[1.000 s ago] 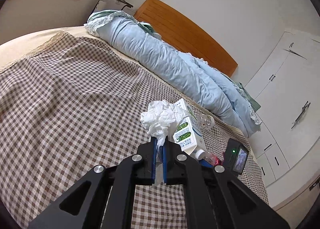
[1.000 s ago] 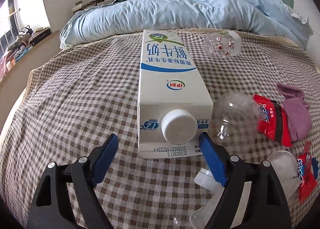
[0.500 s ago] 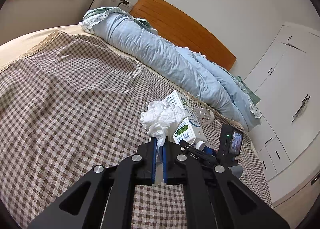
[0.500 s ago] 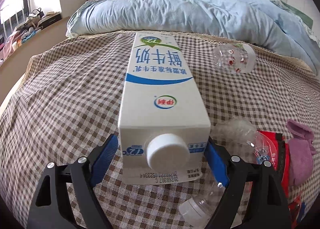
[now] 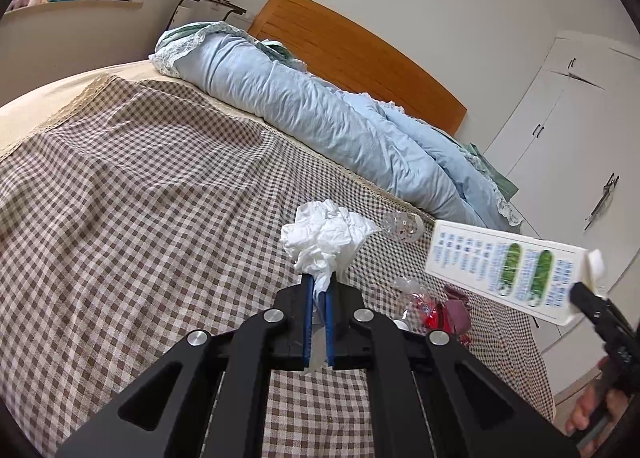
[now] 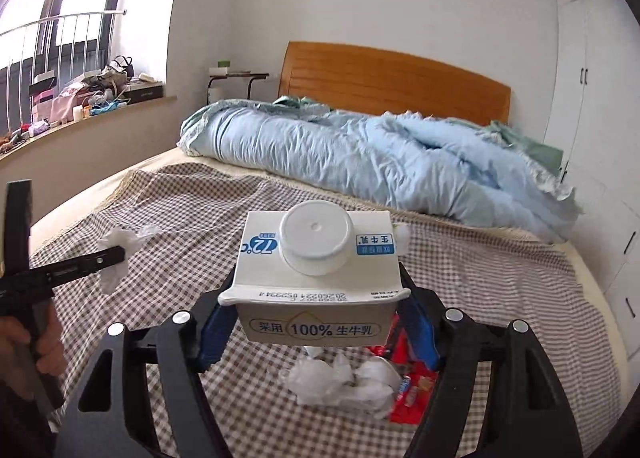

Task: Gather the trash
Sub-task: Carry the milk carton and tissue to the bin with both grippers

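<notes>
Above the checked bedspread (image 5: 140, 217), the milk carton (image 6: 316, 278) now hangs lifted, pinched by the right gripper (image 6: 316, 332); a second ago it lay flat. The left gripper (image 5: 319, 294) still pinches the crumpled tissue (image 5: 324, 236). Both seem ready for binning; bottles and wrappers (image 6: 408, 386) remain.

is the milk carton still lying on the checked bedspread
No, the milk carton is clamped in the right gripper and held in the air above the checked bedspread.

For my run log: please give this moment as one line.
left claw: shut on tissue | right claw: shut on milk carton, lifted | left on bed: bottle, wrappers
</notes>
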A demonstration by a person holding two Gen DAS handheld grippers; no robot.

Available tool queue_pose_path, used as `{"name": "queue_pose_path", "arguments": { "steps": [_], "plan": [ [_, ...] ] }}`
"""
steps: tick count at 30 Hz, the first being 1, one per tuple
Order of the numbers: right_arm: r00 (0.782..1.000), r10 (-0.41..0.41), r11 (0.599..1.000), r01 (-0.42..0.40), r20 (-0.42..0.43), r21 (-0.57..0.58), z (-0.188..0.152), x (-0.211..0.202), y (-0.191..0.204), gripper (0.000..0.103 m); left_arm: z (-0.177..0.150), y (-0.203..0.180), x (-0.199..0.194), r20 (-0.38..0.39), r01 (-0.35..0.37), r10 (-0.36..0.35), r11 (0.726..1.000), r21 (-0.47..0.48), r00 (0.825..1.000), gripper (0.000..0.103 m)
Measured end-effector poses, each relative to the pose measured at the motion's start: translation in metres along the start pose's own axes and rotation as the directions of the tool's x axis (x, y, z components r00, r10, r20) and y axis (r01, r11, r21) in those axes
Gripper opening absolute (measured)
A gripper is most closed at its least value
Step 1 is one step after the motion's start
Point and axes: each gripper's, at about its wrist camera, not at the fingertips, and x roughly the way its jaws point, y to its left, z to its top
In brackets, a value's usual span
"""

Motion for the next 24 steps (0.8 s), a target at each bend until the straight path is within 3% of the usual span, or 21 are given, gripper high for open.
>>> {"name": "queue_pose_path", "arguments": {
  "steps": [4,7,11,14,17,18,21,24],
  "plan": [
    [1.000,-0.029,0.999,0.029,0.008,0.036,-0.018,-0.063,-0.023,0.070,-0.011,-0.032,0.000,-0.017,0.020,-0.018,0.993,0.116,1.000,0.002],
    [0.997,-0.076,0.995,0.075,0.012,0.072,-0.041,-0.102,-0.039,0.070,-0.019,-0.060,-0.007,-0.023,0.093,-0.090,0.976,0.197,0.996,0.002],
    [0.987,-0.161,0.980,0.162,-0.015,0.116,-0.079,-0.164,-0.061,0.070,-0.037,-0.105,-0.020,-0.040,0.179,-0.175,0.934,0.309,0.984,0.002],
    [0.966,-0.243,0.956,0.253,-0.084,0.149,-0.113,-0.217,-0.082,0.070,-0.062,-0.146,-0.028,-0.090,0.256,-0.240,0.888,0.383,0.966,0.002],
    [0.926,-0.337,0.917,0.364,-0.173,0.162,-0.145,-0.265,-0.098,0.070,-0.096,-0.188,-0.039,-0.196,0.388,-0.336,0.818,0.425,0.921,0.002],
    [0.904,-0.372,0.898,0.408,-0.211,0.165,-0.157,-0.282,-0.103,0.070,-0.110,-0.204,-0.044,-0.239,0.440,-0.370,0.783,0.439,0.898,0.002],
    [0.849,-0.431,0.852,0.495,-0.305,0.172,-0.196,-0.320,-0.112,0.070,-0.150,-0.242,-0.059,-0.365,0.596,-0.473,0.670,0.442,0.802,0.002],
    [0.794,-0.433,0.819,0.544,-0.427,0.182,-0.240,-0.337,-0.121,0.070,-0.190,-0.274,-0.064,-0.471,0.678,-0.492,0.595,0.431,0.732,0.002]
  ]
}}
